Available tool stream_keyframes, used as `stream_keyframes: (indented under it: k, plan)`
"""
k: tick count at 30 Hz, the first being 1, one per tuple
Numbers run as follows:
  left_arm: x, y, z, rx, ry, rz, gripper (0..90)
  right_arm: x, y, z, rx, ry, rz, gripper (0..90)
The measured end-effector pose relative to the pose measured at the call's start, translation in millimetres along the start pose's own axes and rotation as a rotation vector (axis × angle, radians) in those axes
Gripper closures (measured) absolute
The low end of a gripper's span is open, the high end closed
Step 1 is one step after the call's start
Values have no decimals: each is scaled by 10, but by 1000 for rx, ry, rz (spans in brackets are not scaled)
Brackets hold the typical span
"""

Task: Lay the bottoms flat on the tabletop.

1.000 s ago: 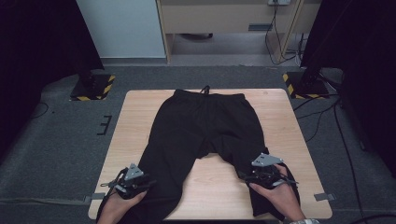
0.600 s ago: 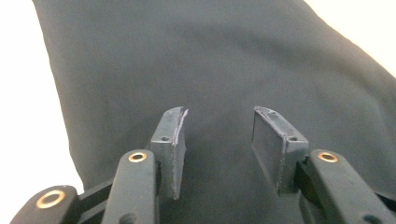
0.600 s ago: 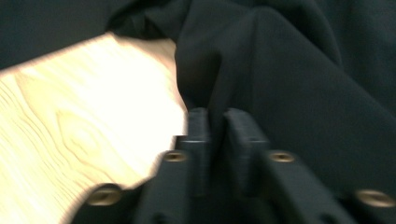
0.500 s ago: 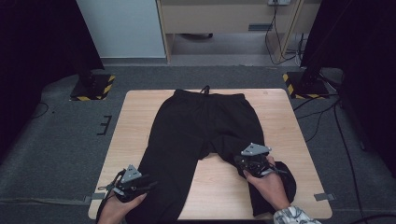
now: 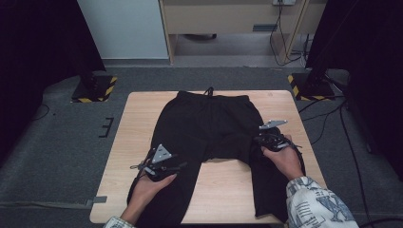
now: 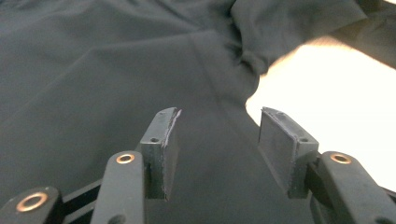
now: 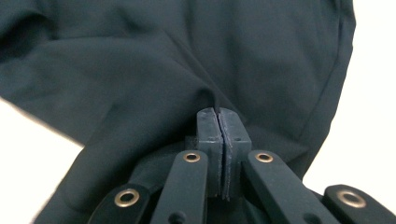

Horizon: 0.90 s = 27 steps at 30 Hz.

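Note:
Black trousers (image 5: 209, 123) lie flat on a pale wooden table (image 5: 138, 118), waistband at the far side. My left gripper (image 5: 179, 166) hovers over the left leg, open; its jaws have just been opening. In the left gripper view the left gripper (image 6: 217, 126) has only flat black cloth (image 6: 116, 70) beneath it and nothing between the pads. My right gripper (image 5: 260, 141) is over the right leg near the thigh. In the right gripper view the right gripper (image 7: 219, 114) is shut on a pinched ridge of the trouser cloth (image 7: 187, 56).
Two stands with yellow-and-black bases (image 5: 92, 89) (image 5: 311, 85) flank the table's far corners on grey carpet. Cables (image 5: 332, 118) run along the floor at the right. A wooden cabinet (image 5: 228, 19) stands behind the table. Bare tabletop (image 6: 327, 79) shows between the two legs.
Both hands have moved from the near edge up the table. The right gripper closed on the right leg's cloth and carried it toward the thigh. The left gripper slid up and inward.

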<state>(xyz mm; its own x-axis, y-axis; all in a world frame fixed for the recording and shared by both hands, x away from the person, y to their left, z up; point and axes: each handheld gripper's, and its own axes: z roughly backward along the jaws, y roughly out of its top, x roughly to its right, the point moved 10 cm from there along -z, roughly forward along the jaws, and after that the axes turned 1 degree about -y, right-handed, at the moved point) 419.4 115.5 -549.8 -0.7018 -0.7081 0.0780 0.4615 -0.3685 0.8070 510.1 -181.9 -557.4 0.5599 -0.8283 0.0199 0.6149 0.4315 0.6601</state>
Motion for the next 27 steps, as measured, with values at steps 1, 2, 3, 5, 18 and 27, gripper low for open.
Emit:
stream_keyframes:
  k: [1,2,3,5,18,27]
  plan:
    - [28,31,-53,-1,-7,-4,461,24,-36,-53,-13,1,0,884]
    - [59,59,-101,-5,-13,-12,456,36,-66,-97,-19,2,-4,881]
    - [92,87,-148,-3,-19,-22,452,43,-89,-135,-23,5,-10,876]
    - [132,122,-222,-8,-15,-38,444,44,-127,-188,-24,4,-19,848]
    - [266,228,-564,-40,1,-35,419,-17,-171,388,132,-24,-38,353]
    - [310,287,-730,-38,9,-14,423,-154,-570,726,148,-23,-23,562]
